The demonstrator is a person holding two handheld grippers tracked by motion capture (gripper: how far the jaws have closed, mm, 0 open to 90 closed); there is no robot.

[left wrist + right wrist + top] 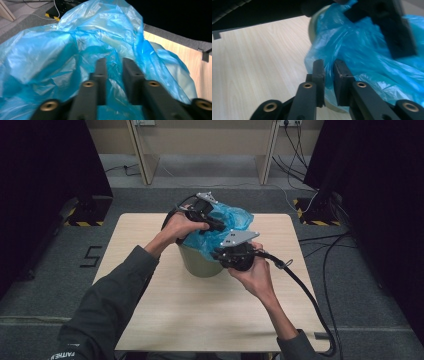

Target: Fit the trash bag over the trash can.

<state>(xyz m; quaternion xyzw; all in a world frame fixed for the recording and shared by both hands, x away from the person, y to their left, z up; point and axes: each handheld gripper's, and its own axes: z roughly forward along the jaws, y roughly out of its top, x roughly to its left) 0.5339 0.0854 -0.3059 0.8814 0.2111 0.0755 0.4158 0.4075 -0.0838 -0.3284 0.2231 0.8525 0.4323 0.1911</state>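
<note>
A crinkled blue plastic bag (227, 222) drapes over a round olive-green bin (200, 262) mid-table. The left gripper (113, 65) and the right gripper (329, 67) each pinch its film; uneven pulling could tear it or tip the bin

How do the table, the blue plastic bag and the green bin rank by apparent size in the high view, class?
1. table, largest by far.
2. blue plastic bag.
3. green bin, though the bag and grippers partly cover it, so this ranking is unsure.
</note>
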